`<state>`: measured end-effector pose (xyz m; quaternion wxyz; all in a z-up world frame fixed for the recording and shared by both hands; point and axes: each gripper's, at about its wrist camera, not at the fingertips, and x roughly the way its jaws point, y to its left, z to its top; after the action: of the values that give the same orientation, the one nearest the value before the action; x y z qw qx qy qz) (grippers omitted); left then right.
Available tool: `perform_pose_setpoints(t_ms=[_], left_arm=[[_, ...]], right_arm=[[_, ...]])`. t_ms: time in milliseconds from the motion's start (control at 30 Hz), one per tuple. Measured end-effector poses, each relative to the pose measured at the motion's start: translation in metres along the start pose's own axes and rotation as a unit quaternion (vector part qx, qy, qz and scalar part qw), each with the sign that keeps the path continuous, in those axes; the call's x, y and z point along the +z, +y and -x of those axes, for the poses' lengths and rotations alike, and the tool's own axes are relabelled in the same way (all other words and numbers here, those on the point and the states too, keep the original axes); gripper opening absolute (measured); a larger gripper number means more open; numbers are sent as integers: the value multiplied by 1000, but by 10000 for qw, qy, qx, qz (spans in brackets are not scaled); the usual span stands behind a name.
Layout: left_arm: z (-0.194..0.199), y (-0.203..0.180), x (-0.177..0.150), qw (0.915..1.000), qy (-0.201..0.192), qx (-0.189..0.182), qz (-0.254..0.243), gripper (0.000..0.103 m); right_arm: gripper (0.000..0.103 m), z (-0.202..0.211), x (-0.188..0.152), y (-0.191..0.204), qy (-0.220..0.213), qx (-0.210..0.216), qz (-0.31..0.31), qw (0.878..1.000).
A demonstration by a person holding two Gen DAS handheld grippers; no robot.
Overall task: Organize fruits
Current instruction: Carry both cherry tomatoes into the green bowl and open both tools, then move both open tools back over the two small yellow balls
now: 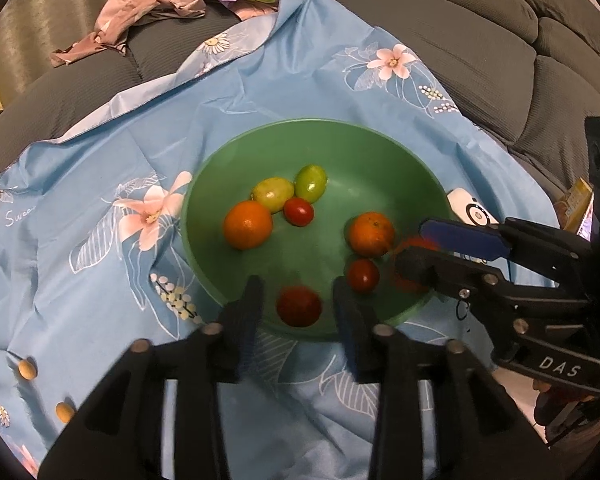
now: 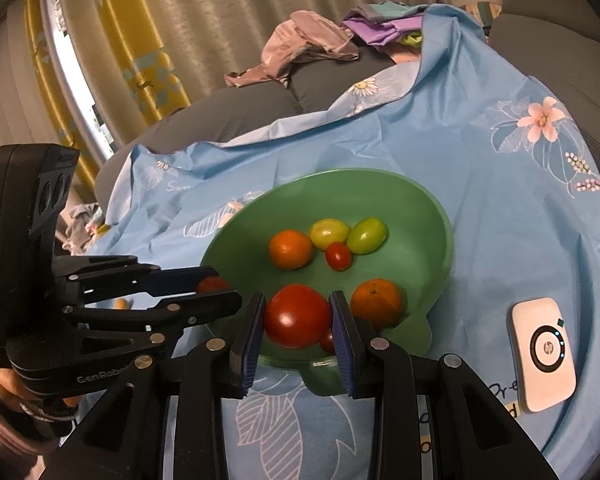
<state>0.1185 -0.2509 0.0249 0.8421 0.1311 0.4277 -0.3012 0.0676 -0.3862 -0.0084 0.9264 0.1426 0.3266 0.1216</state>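
A green bowl (image 1: 300,122) (image 2: 380,172) sits on a blue flowered cloth. In it lie two oranges (image 1: 247,225) (image 1: 371,234), two yellow-green fruits (image 1: 273,193) (image 1: 311,183) and small red tomatoes (image 1: 299,211) (image 1: 363,275). My left gripper (image 1: 299,300) (image 2: 216,290) hangs over the bowl's near rim, open. A small red tomato (image 1: 299,308) lies between its fingers with a gap on each side. My right gripper (image 2: 298,318) (image 1: 412,258) is at the bowl's right rim, shut on a large red tomato (image 2: 298,324) whose sides touch both pads.
A white pocket device (image 2: 544,356) (image 1: 470,208) lies on the cloth right of the bowl. Two small tan pieces (image 1: 27,369) (image 1: 65,412) rest on the cloth at the near left. Crumpled clothes (image 1: 152,4) lie on the grey sofa (image 1: 500,40) behind.
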Motion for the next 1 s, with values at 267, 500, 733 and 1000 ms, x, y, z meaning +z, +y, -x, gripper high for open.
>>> perform_pose_setpoints(t_ms=[267, 500, 733, 1000], left_arm=[[18, 1, 0, 9997, -176, 141, 95, 65], [36, 10, -26, 9990, -123, 286, 332, 75], [50, 34, -74, 9948, 168, 665, 752, 81], [81, 73, -130, 9834, 317, 1091, 1412, 87]], right_arm=[[36, 10, 2, -1, -102, -42, -73, 9999], [43, 21, -2, 7, -173, 8, -103, 9998], [43, 26, -10, 29, -97, 229, 13, 9997], [43, 26, -19, 62, 51, 512, 290, 9983]])
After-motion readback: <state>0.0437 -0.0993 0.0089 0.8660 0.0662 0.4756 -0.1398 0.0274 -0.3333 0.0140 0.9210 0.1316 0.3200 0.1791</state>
